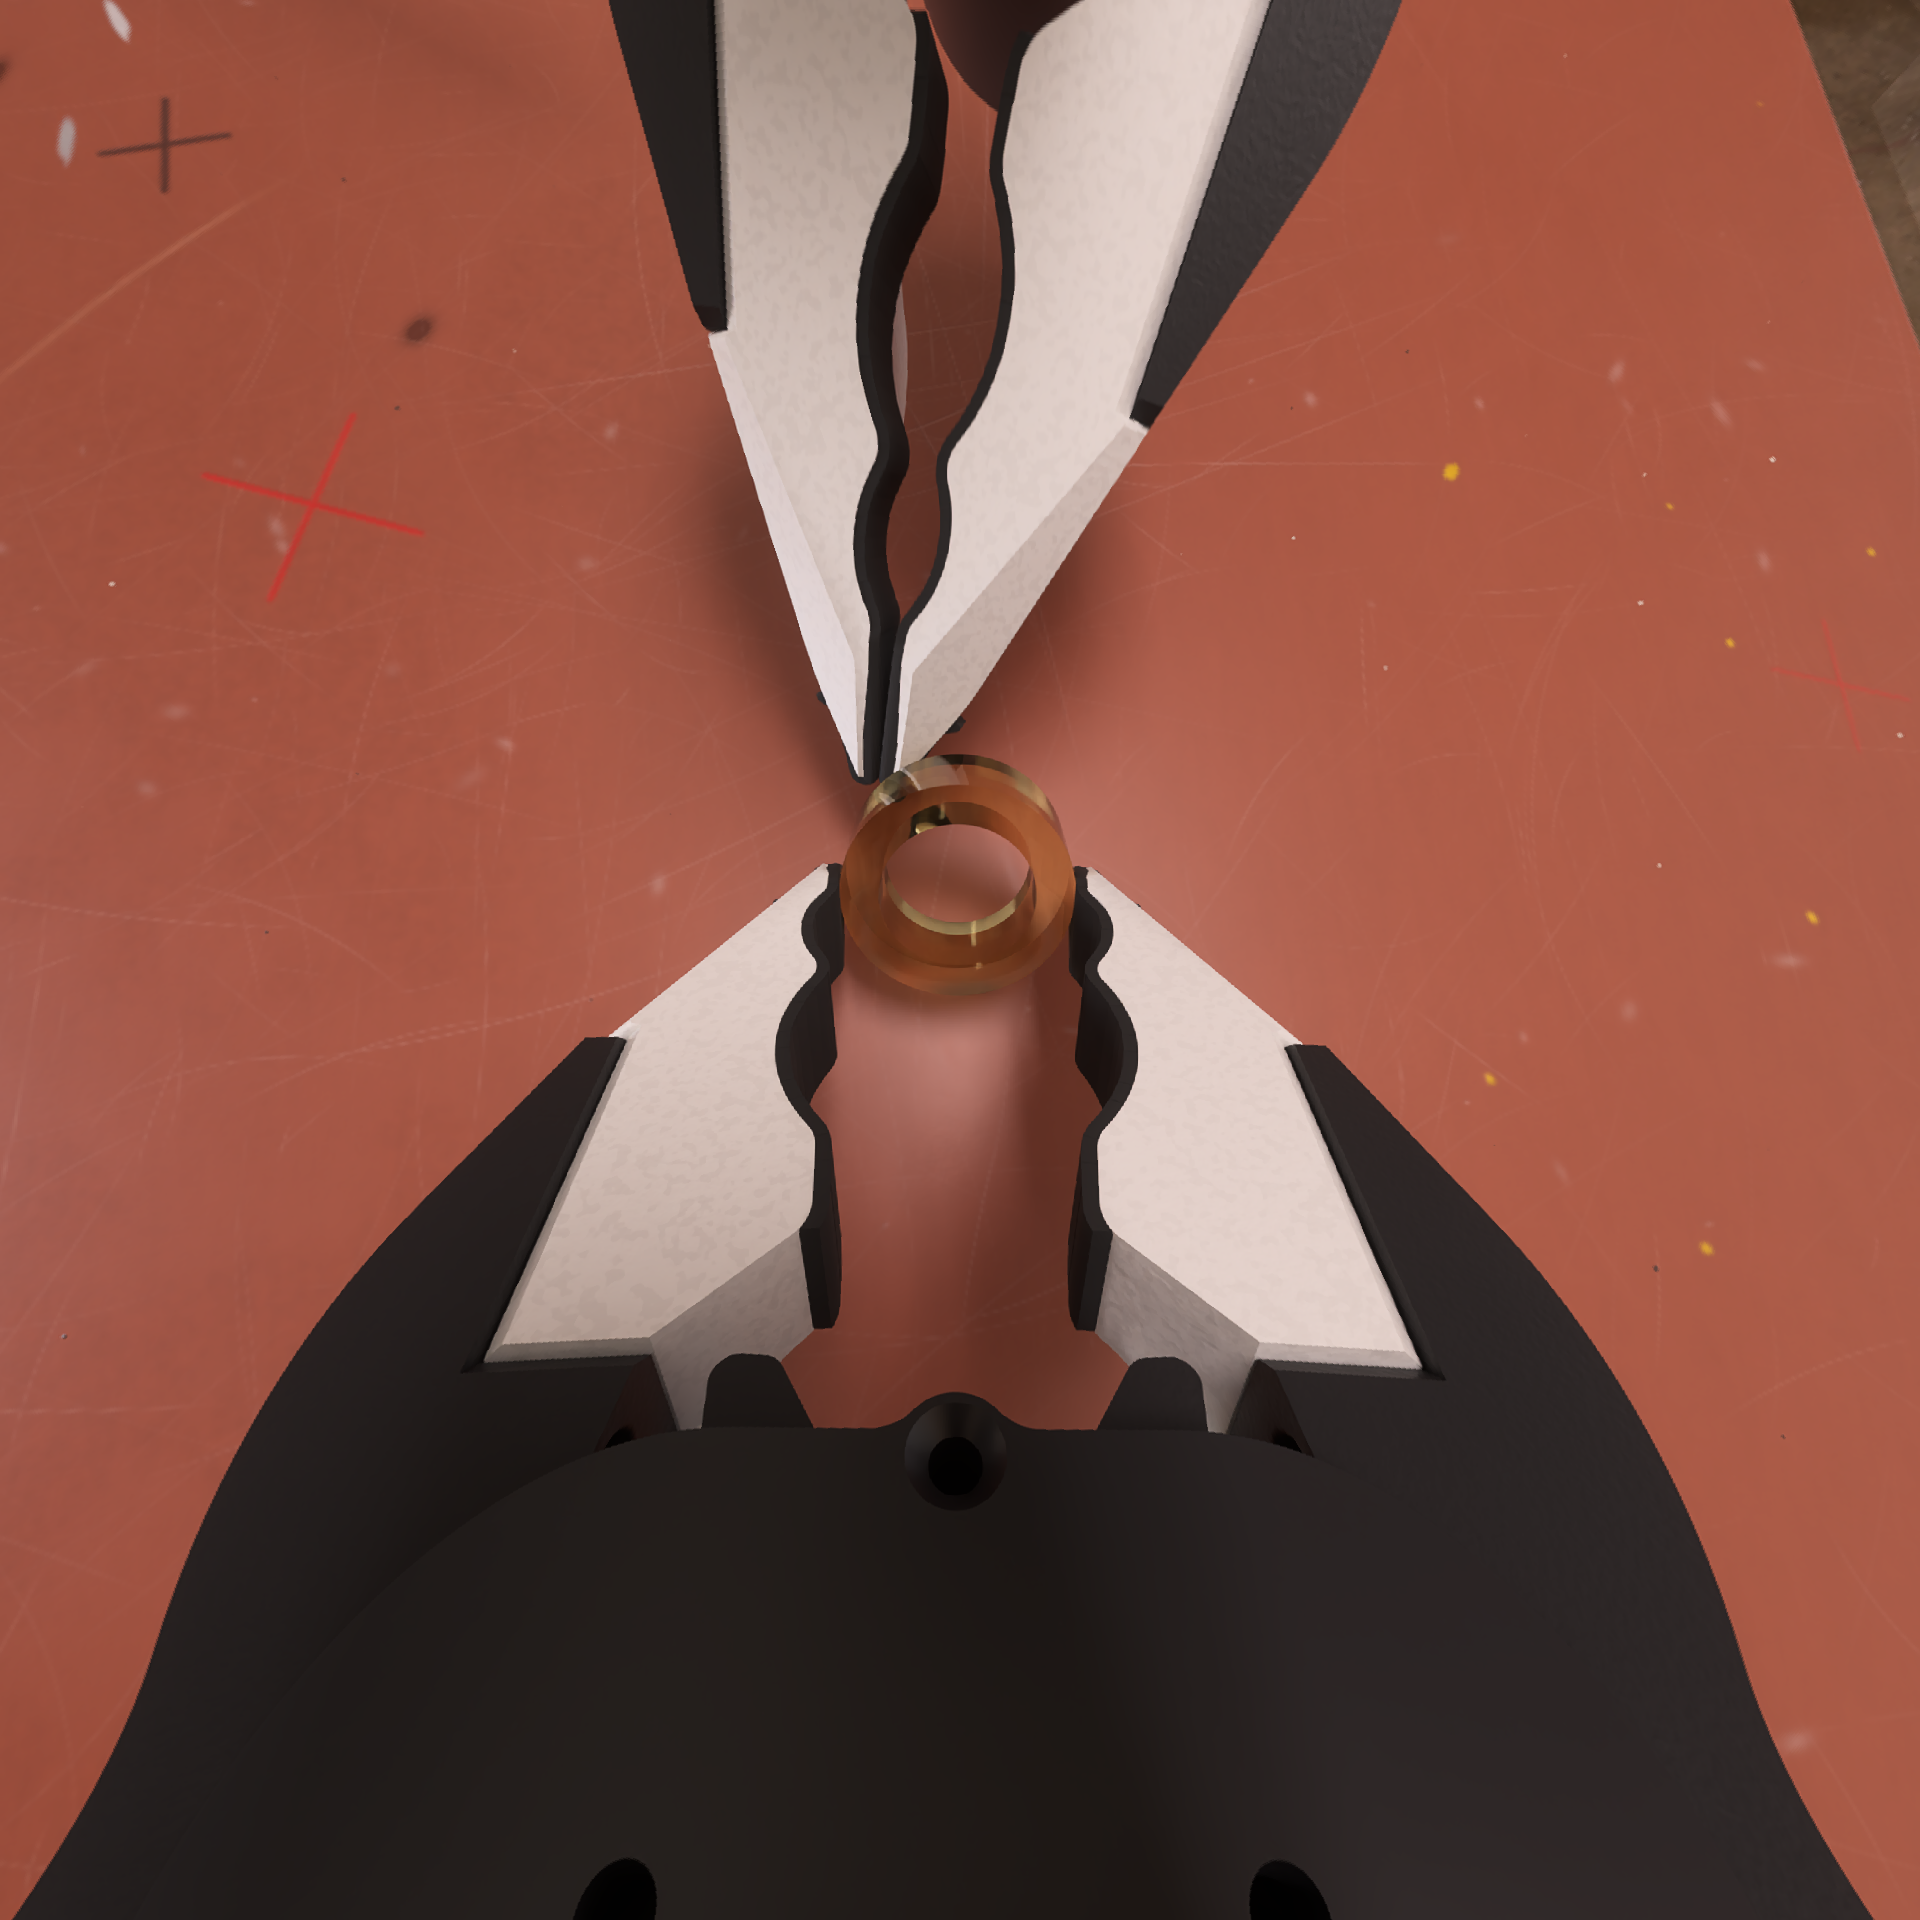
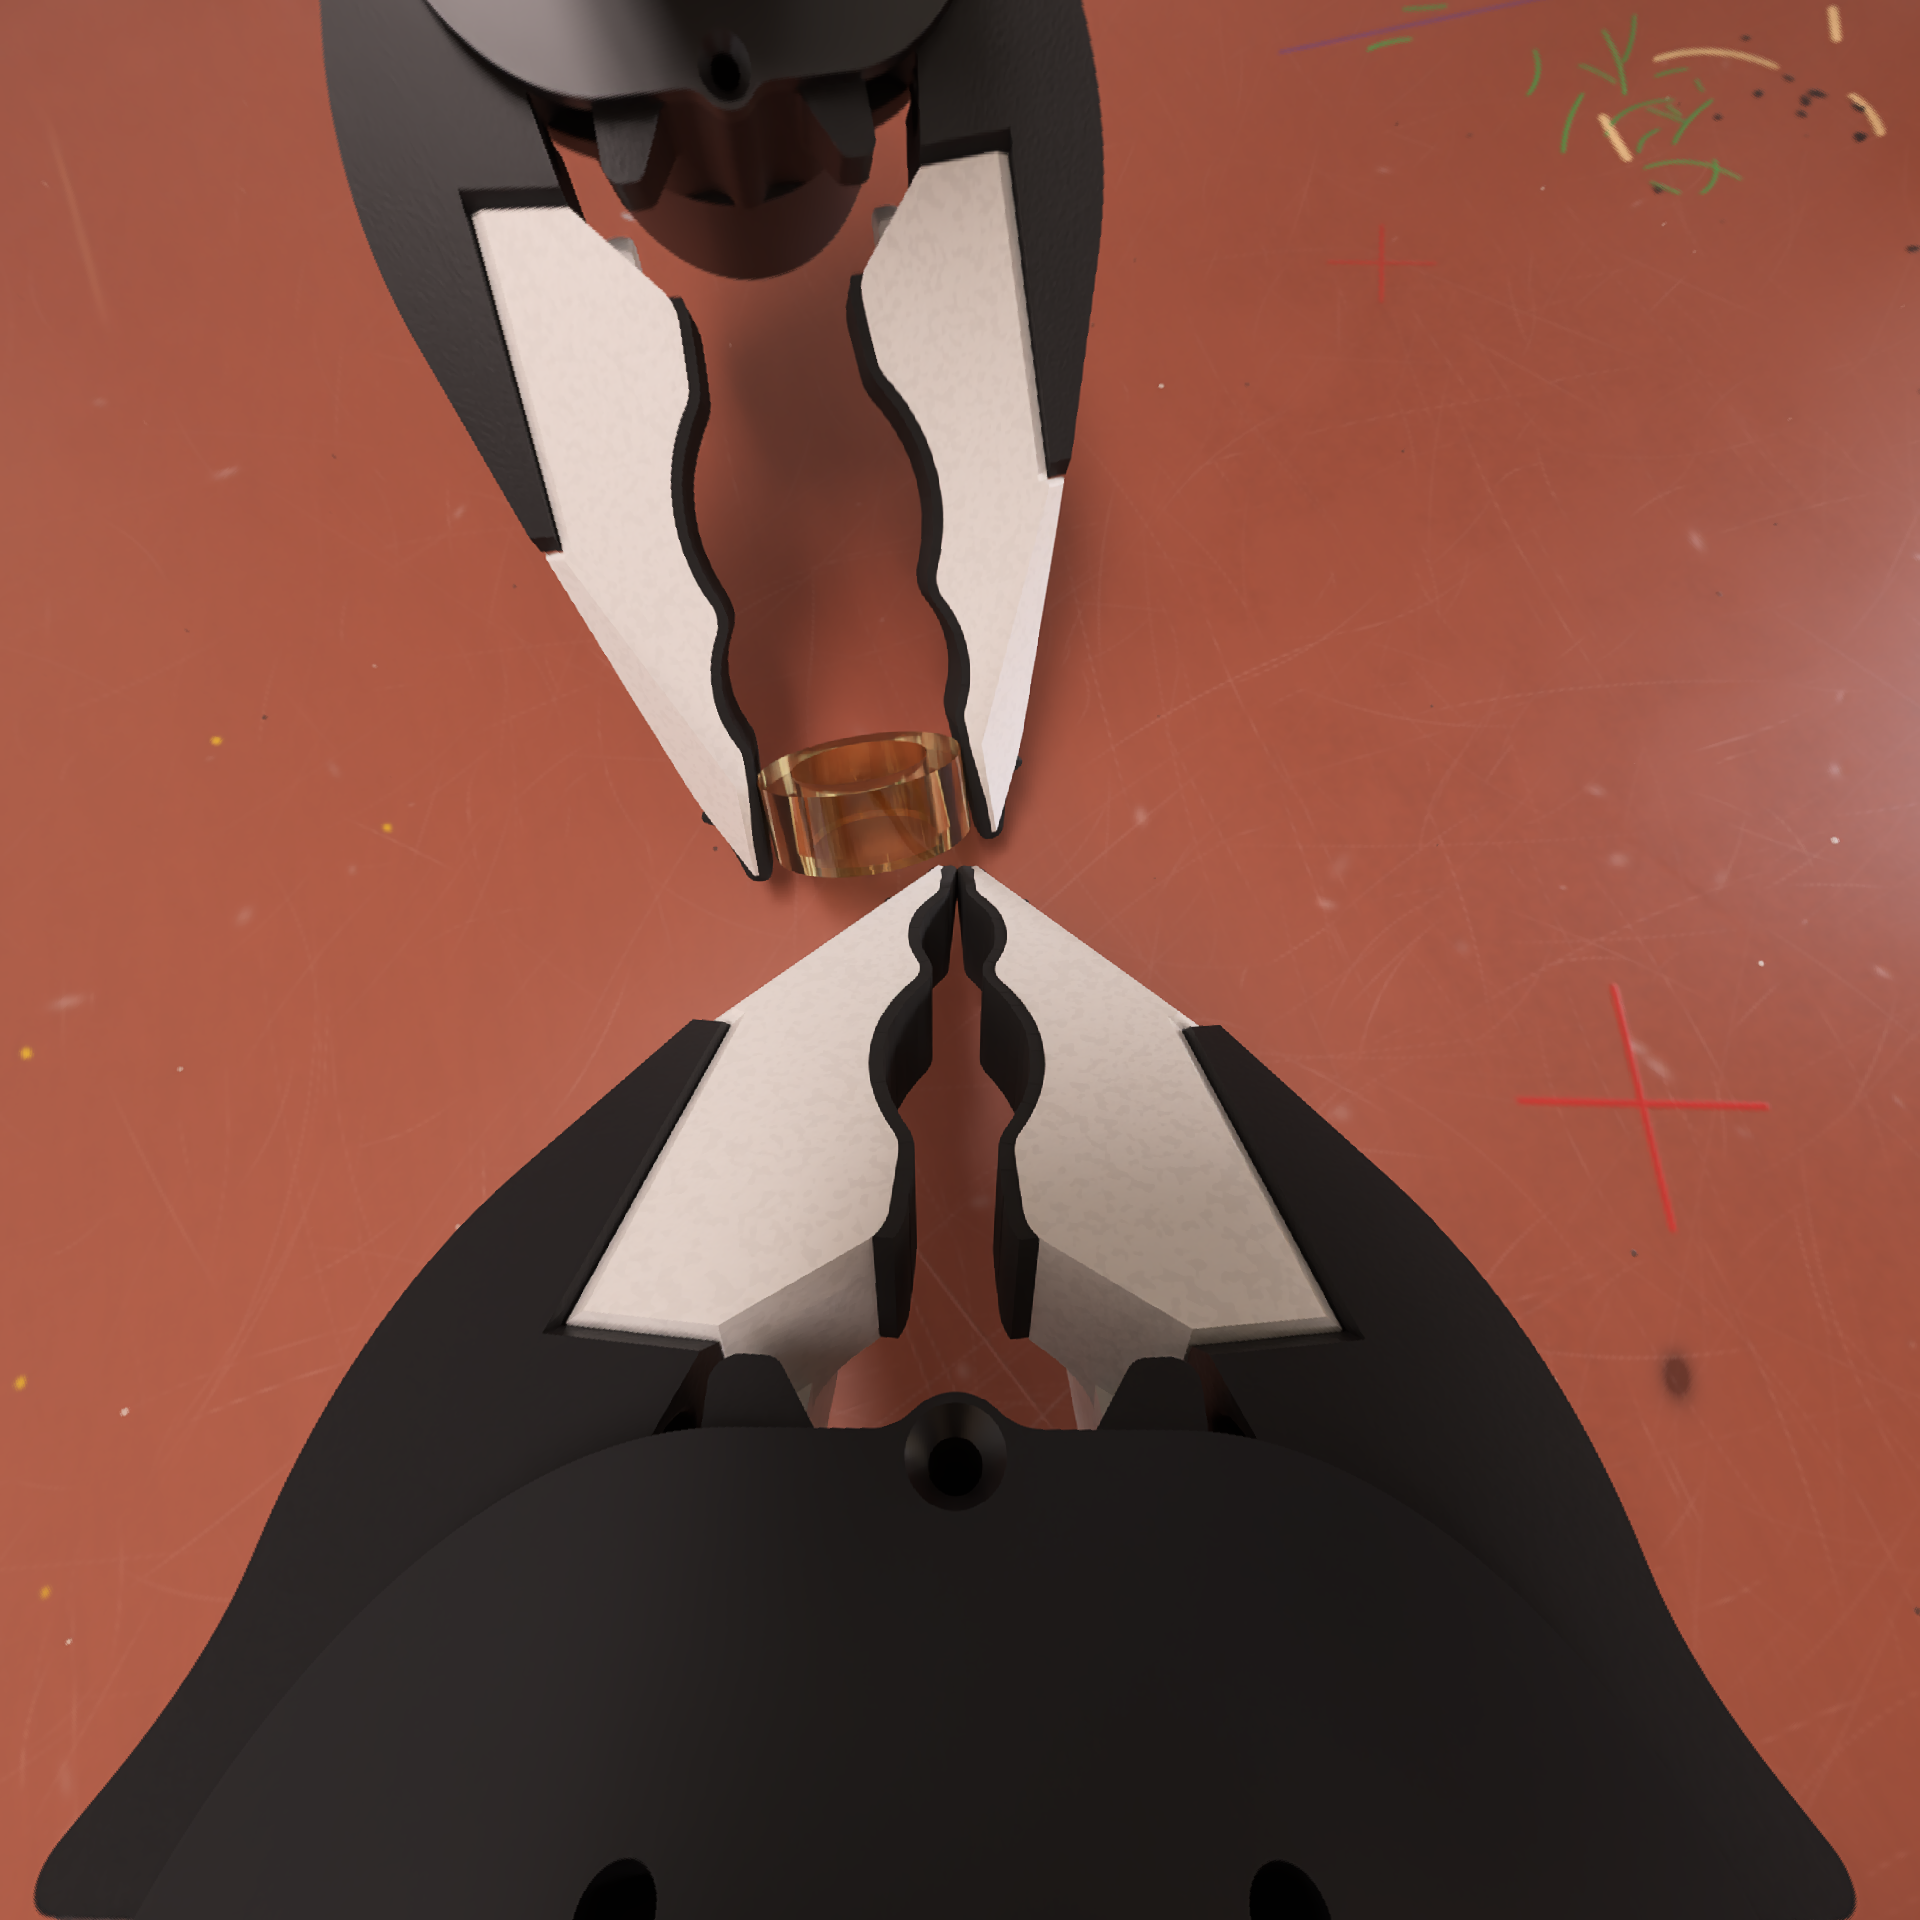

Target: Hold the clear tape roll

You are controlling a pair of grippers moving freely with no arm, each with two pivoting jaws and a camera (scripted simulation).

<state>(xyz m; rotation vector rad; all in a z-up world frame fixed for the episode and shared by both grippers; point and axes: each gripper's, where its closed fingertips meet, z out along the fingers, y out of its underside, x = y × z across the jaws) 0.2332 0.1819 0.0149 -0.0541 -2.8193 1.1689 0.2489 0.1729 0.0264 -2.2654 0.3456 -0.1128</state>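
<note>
Small amber-clear ring of tape (image 1: 957,875) sits clamped between my left gripper's (image 1: 957,883) fingertips, over the scuffed red-brown tabletop (image 1: 1455,727); whether it rests there or hangs, I can't tell. Tips pinch the outer wall, likely keeping the core free. My right gripper (image 2: 956,875), pressed closed and empty, points at the roll's side, just beside it.

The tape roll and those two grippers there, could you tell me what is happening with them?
The left gripper has its fingers on either side of the clear amber tape roll, closed against its outer wall over the reddish table. The right gripper faces it from the opposite side, shut and empty, its tips right at the roll's near edge. Whether they touch is unclear.
</note>
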